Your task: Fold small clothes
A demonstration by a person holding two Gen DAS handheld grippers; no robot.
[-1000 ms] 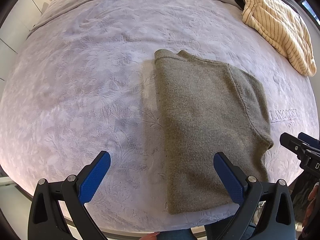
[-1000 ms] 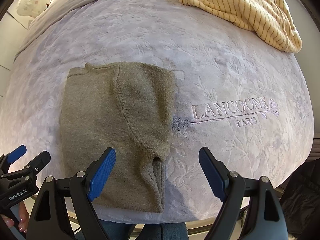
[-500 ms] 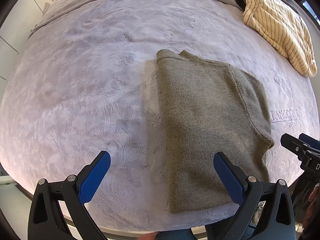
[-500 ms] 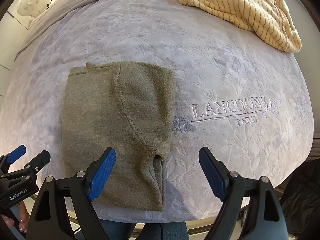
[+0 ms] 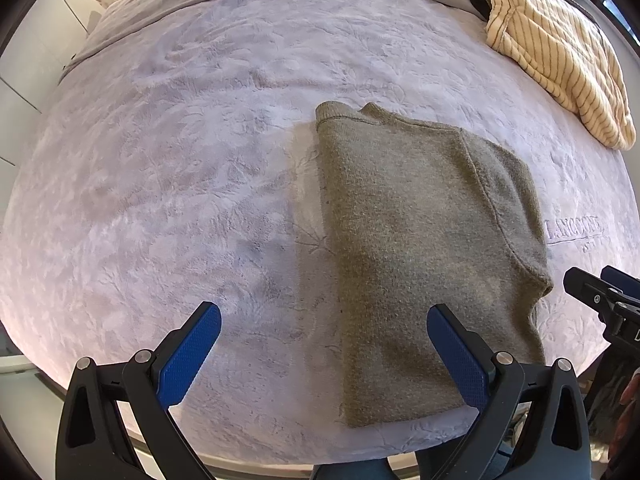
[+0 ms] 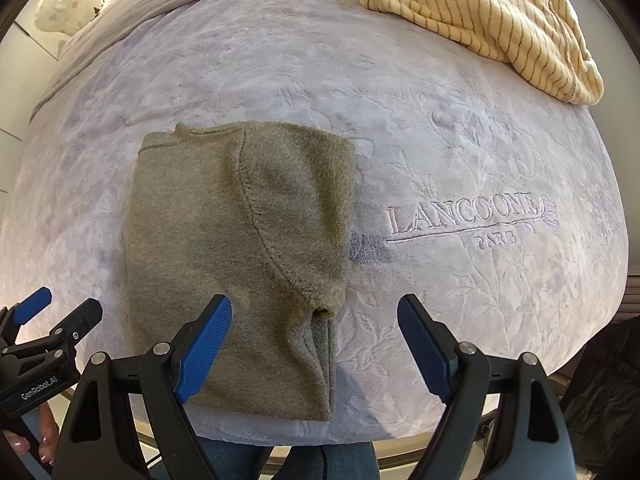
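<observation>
- While both tools hang above the bed pointing down, the left gripper (image 5: 324, 344) has its blue pads spread wide, nothing between them.
- Right gripper (image 6: 314, 336): jaws likewise spread, released, holding nothing; its left pad overlaps the garment's near part in the right wrist view.
- Olive-grey sweater (image 6: 240, 248): folded into a narrow rectangle, sleeve laid over the body, flat near the bed's front edge.
- Lavender embossed blanket (image 6: 460, 152): covers the bed; stitched lettering "LANCOONE PARIS" (image 6: 472, 220) just right of the sweater.
- Cream striped garment (image 6: 480, 20): crumpled at the far right corner, well apart from the sweater.
</observation>
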